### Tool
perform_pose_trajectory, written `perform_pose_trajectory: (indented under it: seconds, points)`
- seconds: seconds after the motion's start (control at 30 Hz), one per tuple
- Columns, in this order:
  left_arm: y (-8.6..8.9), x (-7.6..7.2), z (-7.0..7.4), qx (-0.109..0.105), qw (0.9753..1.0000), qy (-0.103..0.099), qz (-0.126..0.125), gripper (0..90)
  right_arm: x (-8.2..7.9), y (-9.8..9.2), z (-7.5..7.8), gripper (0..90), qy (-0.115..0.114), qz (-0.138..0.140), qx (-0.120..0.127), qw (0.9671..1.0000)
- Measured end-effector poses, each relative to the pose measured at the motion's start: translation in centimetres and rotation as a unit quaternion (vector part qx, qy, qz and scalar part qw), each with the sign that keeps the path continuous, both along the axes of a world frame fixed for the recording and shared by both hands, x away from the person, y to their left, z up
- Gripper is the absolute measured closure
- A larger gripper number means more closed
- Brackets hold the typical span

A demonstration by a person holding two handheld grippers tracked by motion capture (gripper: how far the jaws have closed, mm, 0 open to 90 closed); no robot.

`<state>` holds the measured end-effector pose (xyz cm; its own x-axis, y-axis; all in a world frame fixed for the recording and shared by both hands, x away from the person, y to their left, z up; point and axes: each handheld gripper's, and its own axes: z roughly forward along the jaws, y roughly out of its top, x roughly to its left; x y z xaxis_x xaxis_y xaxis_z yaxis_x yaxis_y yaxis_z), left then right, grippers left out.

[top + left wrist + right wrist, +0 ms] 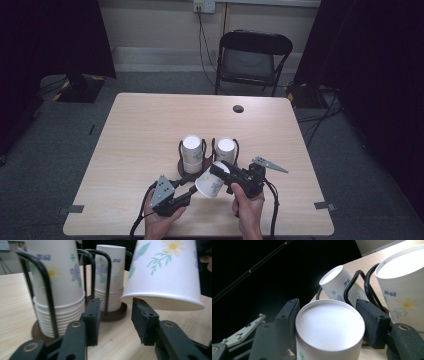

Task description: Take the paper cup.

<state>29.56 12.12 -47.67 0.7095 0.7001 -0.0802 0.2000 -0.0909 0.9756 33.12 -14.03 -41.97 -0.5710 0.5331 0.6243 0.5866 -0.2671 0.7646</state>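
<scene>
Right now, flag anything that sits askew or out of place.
One paper cup is tilted, gripped upside down in the right gripper, off the table. Both cup stacks stand upright in their holder. Nothing spilled or damaged.

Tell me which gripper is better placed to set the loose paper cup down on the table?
The right gripper: its jaws already clamp the paper cup upside down above the table. The left gripper is open, just beside the cup's rim.

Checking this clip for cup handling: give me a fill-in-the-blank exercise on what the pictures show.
1. The right gripper is shut on a paper ____.
2. The left gripper has its jaws ____.
3. The holder carries ____ stacks of cups.
4. The cups bear printed ____.

Missing words: cup; open; two; flowers
</scene>
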Motion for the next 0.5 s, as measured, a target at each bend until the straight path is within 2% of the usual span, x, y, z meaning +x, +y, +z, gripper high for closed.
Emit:
perform_pose_trajectory:
  seconds: [0.07,0.23,0.5]
  points:
    - [-0.3,0.0,-0.1,0.002,0.9999,-0.005,-0.011,62.9,0.0,0.1,0.0,37.2,0.006,0.002,0.002,1.0]
    - [-1.1,-0.1,0.0,0.007,0.9997,-0.022,-0.011,64.1,0.1,0.7,0.0,37.1,0.024,0.014,-0.009,0.9996]
    - [-1.8,-0.4,0.0,0.009,0.999,-0.044,-0.005,64.1,0.2,1.0,0.0,37.2,0.041,0.024,-0.004,0.9989]
